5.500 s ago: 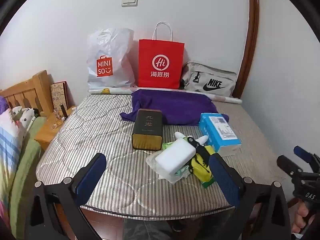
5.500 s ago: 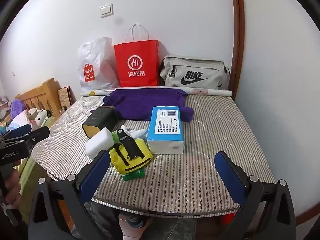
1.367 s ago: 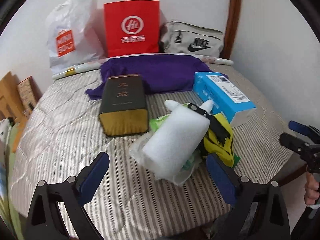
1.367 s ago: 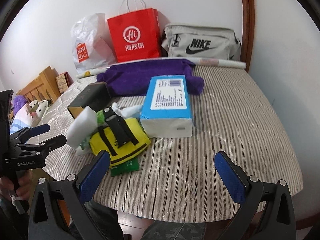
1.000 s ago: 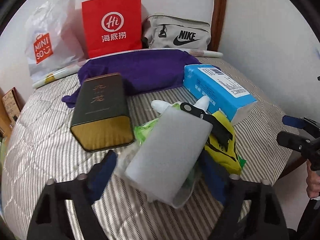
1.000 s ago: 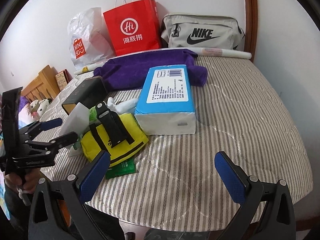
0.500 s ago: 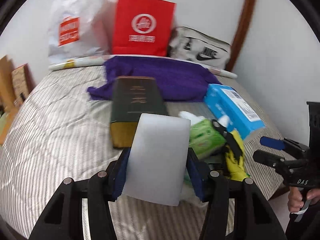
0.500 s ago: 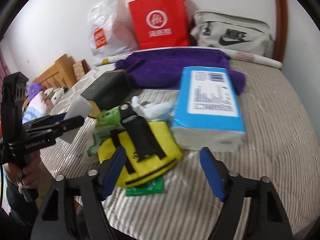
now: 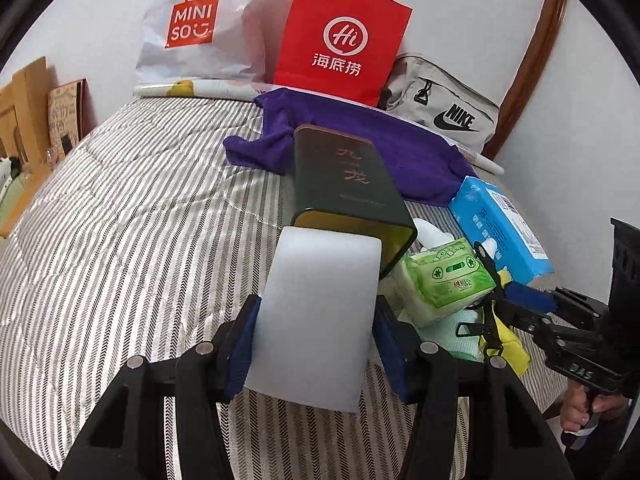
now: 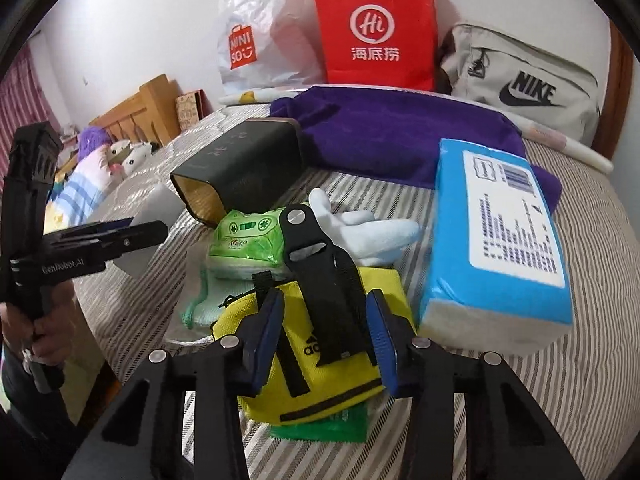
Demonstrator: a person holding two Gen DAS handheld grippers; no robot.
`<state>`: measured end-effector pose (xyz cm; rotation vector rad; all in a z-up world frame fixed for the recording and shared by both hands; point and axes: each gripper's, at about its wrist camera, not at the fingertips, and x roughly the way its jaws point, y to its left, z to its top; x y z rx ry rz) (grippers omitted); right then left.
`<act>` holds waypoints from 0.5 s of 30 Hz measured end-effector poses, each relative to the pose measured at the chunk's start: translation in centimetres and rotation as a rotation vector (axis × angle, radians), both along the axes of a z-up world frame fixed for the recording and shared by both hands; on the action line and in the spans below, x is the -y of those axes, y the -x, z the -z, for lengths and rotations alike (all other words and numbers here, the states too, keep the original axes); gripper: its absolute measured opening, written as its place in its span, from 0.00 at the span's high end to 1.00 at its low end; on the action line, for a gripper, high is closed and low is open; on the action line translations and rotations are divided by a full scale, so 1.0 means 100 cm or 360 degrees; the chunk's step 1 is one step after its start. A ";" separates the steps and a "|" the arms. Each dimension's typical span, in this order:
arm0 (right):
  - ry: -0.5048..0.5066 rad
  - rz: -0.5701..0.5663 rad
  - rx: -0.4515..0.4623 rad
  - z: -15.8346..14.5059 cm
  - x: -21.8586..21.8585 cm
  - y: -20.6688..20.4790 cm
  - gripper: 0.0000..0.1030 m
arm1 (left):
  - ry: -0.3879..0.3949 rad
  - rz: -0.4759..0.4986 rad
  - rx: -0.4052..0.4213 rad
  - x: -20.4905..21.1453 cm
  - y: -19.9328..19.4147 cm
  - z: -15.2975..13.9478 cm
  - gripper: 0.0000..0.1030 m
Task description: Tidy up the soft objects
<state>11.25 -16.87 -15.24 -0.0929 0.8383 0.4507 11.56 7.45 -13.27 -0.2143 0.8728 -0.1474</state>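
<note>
Sponge point(image 9: 316, 320) in left tongs point(image 9: 316, 344)

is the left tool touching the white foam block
Touching. The left wrist view shows the left tool with both blue pads pressed against the white foam block's sides.

Readable from my cameras, along the bed's far edge: "MINISO" on the white plastic bag point(image 9: 200, 28), "Hi" with 海底捞 on the red paper bag point(image 9: 342, 40), "NIKE" with swoosh on the grey pouch point(image 9: 448, 114). My left gripper point(image 10: 132, 236) body reads "GenRobot.AI"; my right gripper point(image 9: 532, 306), "DAS". The yellow pouch point(image 10: 320, 360) carries an adidas logo.
</note>
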 end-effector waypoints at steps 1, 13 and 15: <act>0.0024 -0.0015 0.0001 0.001 -0.002 -0.001 0.75 | 0.0003 0.0005 -0.0005 0.000 0.000 0.001 0.49; 0.0089 -0.0077 -0.0050 0.003 -0.006 -0.003 0.78 | 0.0007 0.0031 -0.0028 0.000 0.000 0.005 0.49; 0.0065 -0.0082 -0.0074 0.005 -0.006 -0.007 0.78 | 0.0015 0.0024 -0.0035 0.000 0.000 0.005 0.49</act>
